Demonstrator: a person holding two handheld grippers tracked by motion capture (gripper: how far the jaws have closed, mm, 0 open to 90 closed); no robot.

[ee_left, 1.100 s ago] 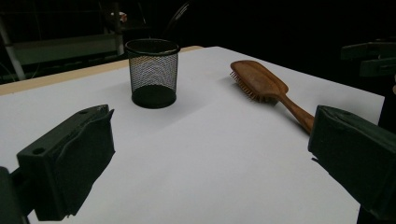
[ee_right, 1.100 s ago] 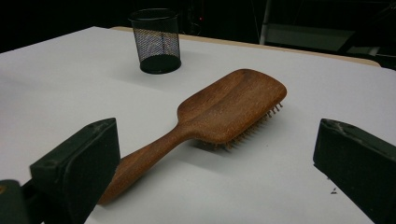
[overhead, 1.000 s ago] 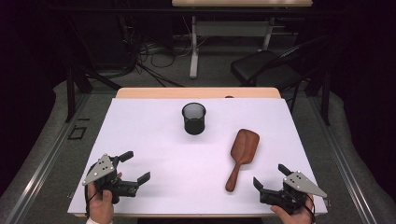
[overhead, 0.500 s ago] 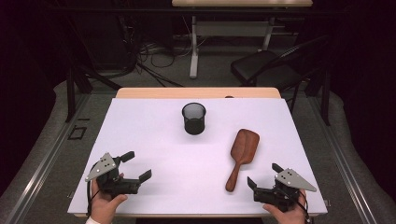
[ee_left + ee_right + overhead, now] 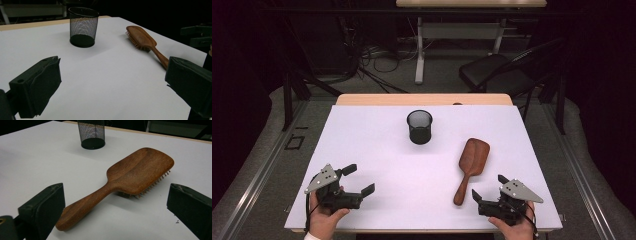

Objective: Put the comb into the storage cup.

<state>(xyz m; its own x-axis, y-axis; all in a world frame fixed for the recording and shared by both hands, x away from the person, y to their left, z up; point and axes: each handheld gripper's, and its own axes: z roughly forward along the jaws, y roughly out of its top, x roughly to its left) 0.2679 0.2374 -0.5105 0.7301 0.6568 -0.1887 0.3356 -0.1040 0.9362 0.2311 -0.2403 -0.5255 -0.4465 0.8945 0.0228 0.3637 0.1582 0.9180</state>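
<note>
A brown wooden hairbrush (image 5: 471,165) (image 5: 120,185) (image 5: 146,42) lies bristles down on the white table top (image 5: 377,150), handle toward the front edge. A black mesh cup (image 5: 419,126) (image 5: 83,26) (image 5: 92,133) stands upright behind it, near the table's middle back. My right gripper (image 5: 488,188) (image 5: 115,212) is open just in front of the handle's end, jaws wide on either side of it, not touching. My left gripper (image 5: 358,179) (image 5: 112,87) is open at the front left, nothing between its jaws, aimed across the table toward cup and brush.
The white sheet covers a wooden table whose far edge (image 5: 422,99) shows as a bare strip. Beyond it are a black chair (image 5: 497,75), a desk leg (image 5: 419,50) and cables (image 5: 372,60) on the floor. The right gripper (image 5: 197,35) shows dimly in the left gripper view.
My right gripper has slid left, closer to the brush handle's end. My left gripper has shifted slightly forward and right. Brush and cup have not moved.
</note>
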